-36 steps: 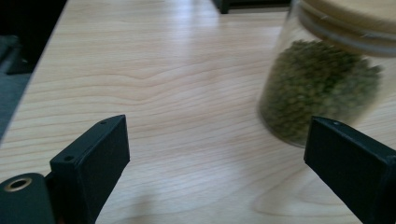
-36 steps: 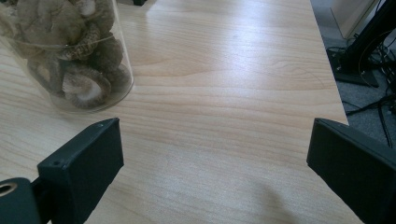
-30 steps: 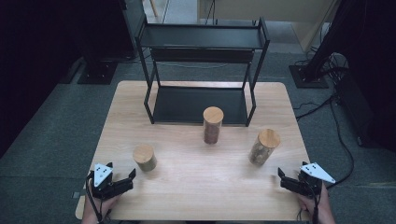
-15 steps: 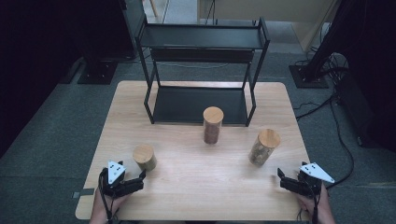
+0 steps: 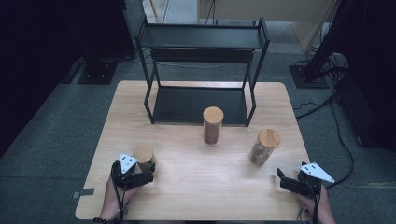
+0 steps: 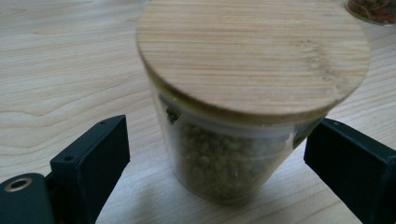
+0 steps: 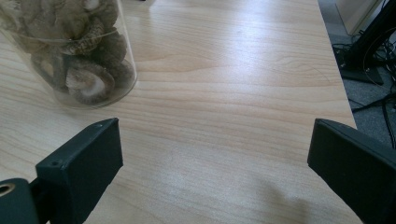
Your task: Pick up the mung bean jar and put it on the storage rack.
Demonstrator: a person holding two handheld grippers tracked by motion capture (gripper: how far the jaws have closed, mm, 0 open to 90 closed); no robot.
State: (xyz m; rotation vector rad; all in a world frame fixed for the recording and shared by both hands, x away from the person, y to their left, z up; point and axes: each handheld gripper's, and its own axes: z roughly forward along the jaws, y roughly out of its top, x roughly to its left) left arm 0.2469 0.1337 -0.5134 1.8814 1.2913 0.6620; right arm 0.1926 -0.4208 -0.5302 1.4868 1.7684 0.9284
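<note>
High view first: the left gripper (image 5: 140,173) has slid across the table toward the short jar (image 5: 144,157), and that is the big change here. A second ago it sat well to the outside of that jar, near the table's near-left corner; half a second ago it was closer; now the jar stands right at its tips.

Left gripper view confirms it: the short jar (image 6: 233,116), bamboo lid on top and greenish-brown grains inside, stands upright between the two black jaws. Those jaws are spread wide, with a visible gap on the left side; on the other side the jaw sits very near the glass, though I can't tell whether it touches. No squeeze yet, by my reading. So the approach looks done and the closing is what remains, and the jar looks centred enough for a clean pinch below the lid.

Over on the other side, the right gripper (image 5: 286,179) sits where it was in both earlier frames, jaws apart with nothing between them. The mushroom jar (image 5: 264,147) stands ahead of it and off to its left, apart from the tips. The tall jar (image 5: 213,124) and the black shelf rack (image 5: 201,44) beyond haven't budged either.
</note>
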